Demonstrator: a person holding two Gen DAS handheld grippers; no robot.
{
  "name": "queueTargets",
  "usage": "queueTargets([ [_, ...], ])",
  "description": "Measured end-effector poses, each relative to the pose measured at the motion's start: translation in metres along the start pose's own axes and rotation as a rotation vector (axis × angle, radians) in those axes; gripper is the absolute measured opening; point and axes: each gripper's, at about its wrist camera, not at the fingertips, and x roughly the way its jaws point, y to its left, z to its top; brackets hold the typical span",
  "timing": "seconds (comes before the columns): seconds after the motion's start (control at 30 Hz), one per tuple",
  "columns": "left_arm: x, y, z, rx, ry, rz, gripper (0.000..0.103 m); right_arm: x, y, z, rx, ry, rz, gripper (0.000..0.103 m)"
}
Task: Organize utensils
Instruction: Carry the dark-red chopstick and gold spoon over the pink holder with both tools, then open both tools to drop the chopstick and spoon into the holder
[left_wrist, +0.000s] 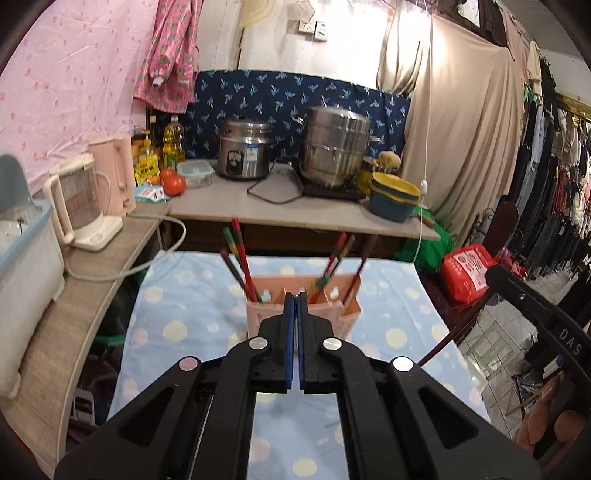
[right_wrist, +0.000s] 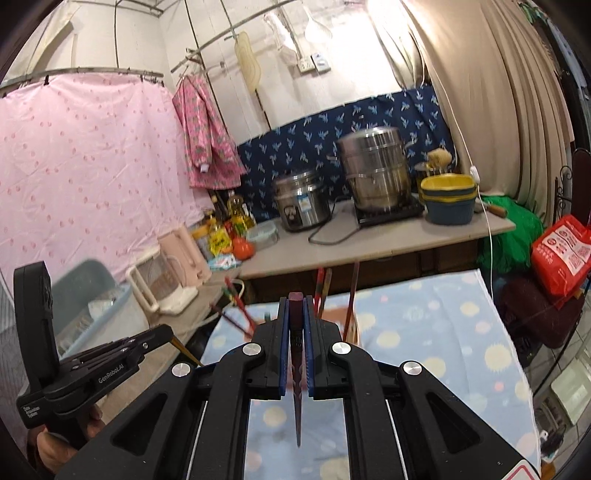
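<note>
A pink utensil holder (left_wrist: 258, 317) stands on the blue dotted cloth (left_wrist: 177, 310), with several red and striped chopsticks (left_wrist: 240, 254) leaning in its compartments. My left gripper (left_wrist: 295, 295) is shut just in front of the holder's near rim. In the right wrist view a thin brown-gold chopstick (right_wrist: 186, 350) sticks down out of the left gripper (right_wrist: 168, 332). My right gripper (right_wrist: 296, 299) is shut on a dark red chopstick (right_wrist: 296, 343), thick end up and point down. The right gripper (left_wrist: 493, 275) is also at the right in the left wrist view, that chopstick (left_wrist: 454, 328) slanting below it.
Behind the cloth is a counter (left_wrist: 295, 214) with a rice cooker (left_wrist: 243, 151), a steel steamer pot (left_wrist: 336, 144) and stacked bowls (left_wrist: 393, 195). A kettle (left_wrist: 81, 206) and a bin stand on the left shelf. A red bag (left_wrist: 467, 269) and hanging clothes are at the right.
</note>
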Motion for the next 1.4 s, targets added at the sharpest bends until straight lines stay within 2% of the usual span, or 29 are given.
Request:
queueTargets([
  [0.2,0.022,0.004,0.045,0.012,-0.057,0.03,0.001,0.025,-0.001,0.051,0.02,-0.095,-0.011,0.007],
  [0.43,0.064,0.008,0.063,0.035,-0.046,0.055,0.001,0.07,-0.003,0.08,0.042,-0.131,-0.006,0.007],
  [0.6,0.095,0.013,0.058,0.033,-0.001,0.059,0.001,0.108,0.0,0.073,0.033,-0.097,-0.001,0.007],
  [0.93,0.137,0.023,0.038,0.019,0.084,0.066,0.002,0.169,-0.007,0.025,0.027,0.061,-0.018,0.008],
  [0.97,0.139,0.023,0.036,0.016,0.088,0.072,0.003,0.171,-0.008,0.021,0.031,0.066,-0.026,0.011],
  [1.03,0.142,0.025,0.033,0.003,0.093,0.086,0.023,0.171,-0.01,0.015,0.032,0.07,-0.041,0.03],
  [1.07,0.142,0.026,0.032,-0.005,0.088,0.096,0.038,0.17,-0.011,0.015,0.034,0.069,-0.044,0.033],
  [1.4,0.129,0.02,0.028,-0.004,0.079,0.091,0.039,0.153,-0.013,0.006,0.031,0.08,-0.05,0.034],
])
